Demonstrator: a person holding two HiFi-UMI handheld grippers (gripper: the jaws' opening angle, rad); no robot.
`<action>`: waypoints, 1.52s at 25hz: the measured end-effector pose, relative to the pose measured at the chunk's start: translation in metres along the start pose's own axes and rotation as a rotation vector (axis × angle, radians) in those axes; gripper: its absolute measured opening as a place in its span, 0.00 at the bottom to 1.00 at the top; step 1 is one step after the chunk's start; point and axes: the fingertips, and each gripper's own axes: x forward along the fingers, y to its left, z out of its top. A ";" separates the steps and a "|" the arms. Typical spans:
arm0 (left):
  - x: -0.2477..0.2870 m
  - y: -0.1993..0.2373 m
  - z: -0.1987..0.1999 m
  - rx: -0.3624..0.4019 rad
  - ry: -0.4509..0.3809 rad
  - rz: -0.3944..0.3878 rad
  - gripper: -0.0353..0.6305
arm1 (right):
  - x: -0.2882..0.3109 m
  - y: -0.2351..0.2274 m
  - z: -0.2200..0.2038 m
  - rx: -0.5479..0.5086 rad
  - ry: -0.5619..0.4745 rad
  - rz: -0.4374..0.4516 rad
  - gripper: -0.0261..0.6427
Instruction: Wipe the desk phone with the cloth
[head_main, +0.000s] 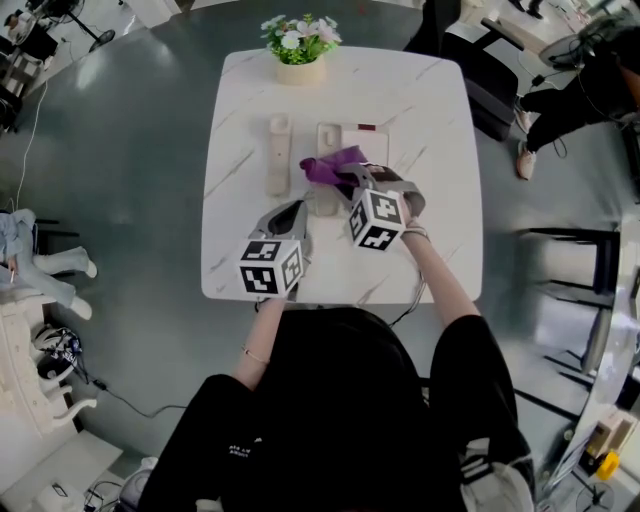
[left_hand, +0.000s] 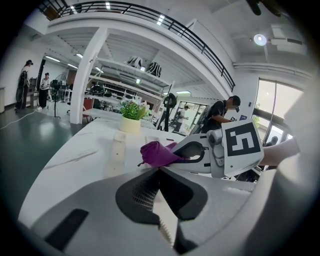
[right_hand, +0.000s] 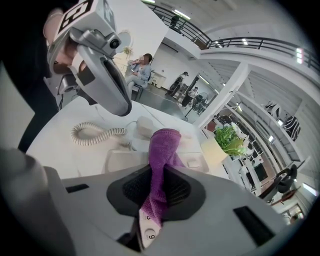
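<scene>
The cream desk phone base (head_main: 352, 138) sits on the white table (head_main: 440, 200), and its handset (head_main: 278, 152) lies off the cradle to the left. A purple cloth (head_main: 335, 164) is bunched over the base's near edge. My right gripper (head_main: 347, 180) is shut on it, and in the right gripper view the cloth (right_hand: 161, 150) stands up between the jaws of that gripper (right_hand: 159, 172), above the base (right_hand: 122, 161) and coiled cord (right_hand: 95, 132). My left gripper (head_main: 300, 207) hovers just left of it, jaws together and holding nothing (left_hand: 160, 169). From there the cloth (left_hand: 156, 153) shows ahead.
A potted plant (head_main: 300, 50) stands at the table's far edge, behind the phone. The handset (left_hand: 118, 147) lies lengthwise to the left. Chairs and people are around the room beyond the table.
</scene>
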 end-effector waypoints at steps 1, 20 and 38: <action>-0.001 0.000 -0.001 0.000 0.001 0.001 0.05 | -0.001 0.002 0.000 -0.001 0.001 0.006 0.10; -0.018 -0.005 -0.013 0.003 -0.004 0.012 0.05 | -0.012 0.048 0.002 0.010 0.018 0.133 0.10; -0.025 -0.009 0.000 0.019 -0.035 0.003 0.05 | -0.024 0.080 -0.001 0.111 0.029 0.257 0.10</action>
